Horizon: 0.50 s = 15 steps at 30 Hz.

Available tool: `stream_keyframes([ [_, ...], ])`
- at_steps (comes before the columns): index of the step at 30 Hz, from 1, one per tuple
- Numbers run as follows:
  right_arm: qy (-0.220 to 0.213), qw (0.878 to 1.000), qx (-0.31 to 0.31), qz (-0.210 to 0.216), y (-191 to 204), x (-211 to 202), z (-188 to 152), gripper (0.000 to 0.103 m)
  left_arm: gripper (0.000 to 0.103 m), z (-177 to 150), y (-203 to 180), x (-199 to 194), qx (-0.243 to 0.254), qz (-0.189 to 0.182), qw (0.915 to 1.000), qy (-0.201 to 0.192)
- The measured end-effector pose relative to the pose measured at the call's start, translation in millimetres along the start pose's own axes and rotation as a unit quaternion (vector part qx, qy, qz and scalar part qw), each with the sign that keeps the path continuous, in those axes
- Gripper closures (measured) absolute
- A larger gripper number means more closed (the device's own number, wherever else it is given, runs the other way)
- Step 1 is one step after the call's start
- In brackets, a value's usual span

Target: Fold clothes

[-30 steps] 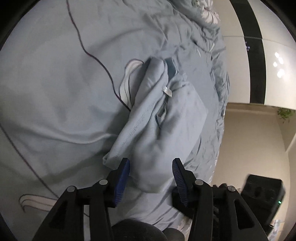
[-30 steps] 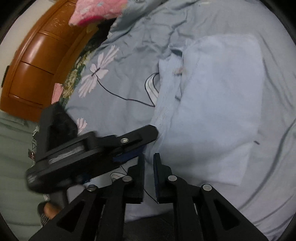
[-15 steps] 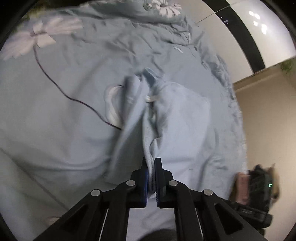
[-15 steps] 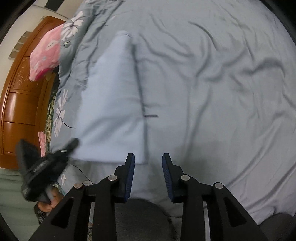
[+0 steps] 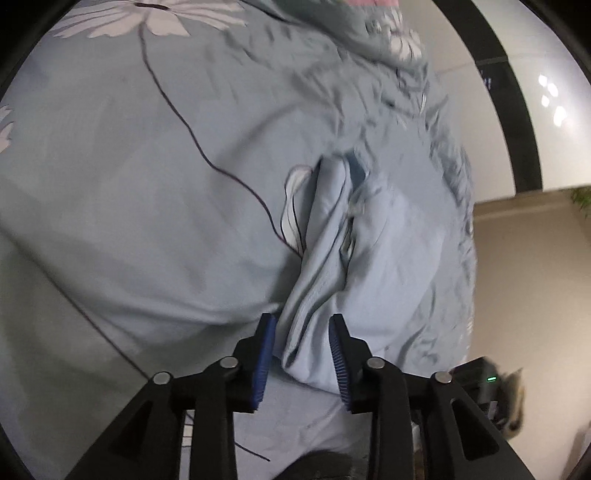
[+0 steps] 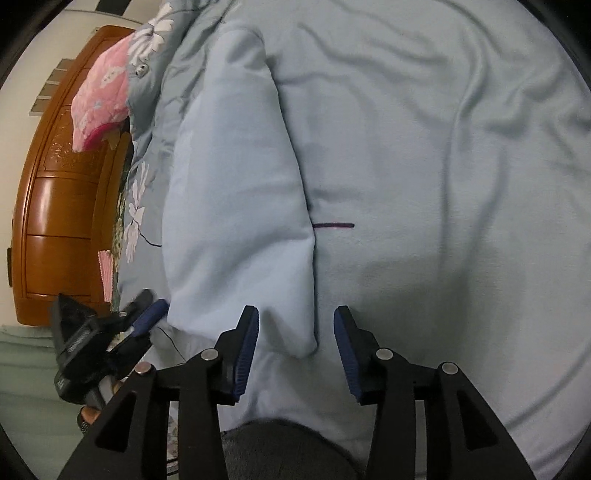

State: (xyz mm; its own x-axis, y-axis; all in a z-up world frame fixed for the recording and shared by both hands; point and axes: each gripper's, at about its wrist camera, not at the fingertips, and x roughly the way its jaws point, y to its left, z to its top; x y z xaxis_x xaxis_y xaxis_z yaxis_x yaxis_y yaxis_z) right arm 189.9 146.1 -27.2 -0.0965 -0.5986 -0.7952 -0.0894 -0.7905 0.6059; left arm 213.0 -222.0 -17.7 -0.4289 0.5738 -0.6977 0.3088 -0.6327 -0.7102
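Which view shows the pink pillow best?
The right wrist view: the pink pillow lies in full against the wooden headboard, above the folded garment. The left wrist view catches only a pink sliver at its top edge.

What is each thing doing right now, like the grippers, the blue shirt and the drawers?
Left gripper: open, its fingers on either side of the garment's near corner.
Right gripper: open, nothing held, over the garment's other near corner.
Light blue garment: folded, lying on the bed, one side bunched.
Bedsheet: spread out, wrinkled.
Pink pillow: lying at the bed's edge.
Wooden dresser: drawers shut.
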Motion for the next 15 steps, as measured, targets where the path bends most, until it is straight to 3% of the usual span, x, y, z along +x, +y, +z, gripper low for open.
stream_keyframes([
  [3, 0.010, 1.000, 0.005, 0.024, -3, 6, 0, 0.060, 0.064, 3, 4, -14, -0.005, -0.007, 0.9999, -0.011],
  [6, 0.011, 0.999, 0.006, 0.034, -3, 6, 0, 0.096, 0.063, 12, -2, -14, -0.007, -0.014, 0.9997, -0.018],
  [8, 0.010, 0.999, 0.002, 0.030, -2, -1, 2, 0.098, 0.062, 16, -11, -11, -0.002, -0.017, 0.9997, -0.015],
  [15, 0.006, 0.994, -0.070, -0.079, -34, -73, 69, 0.098, 0.056, 27, -62, 30, 0.048, -0.025, 0.9984, 0.018],
])
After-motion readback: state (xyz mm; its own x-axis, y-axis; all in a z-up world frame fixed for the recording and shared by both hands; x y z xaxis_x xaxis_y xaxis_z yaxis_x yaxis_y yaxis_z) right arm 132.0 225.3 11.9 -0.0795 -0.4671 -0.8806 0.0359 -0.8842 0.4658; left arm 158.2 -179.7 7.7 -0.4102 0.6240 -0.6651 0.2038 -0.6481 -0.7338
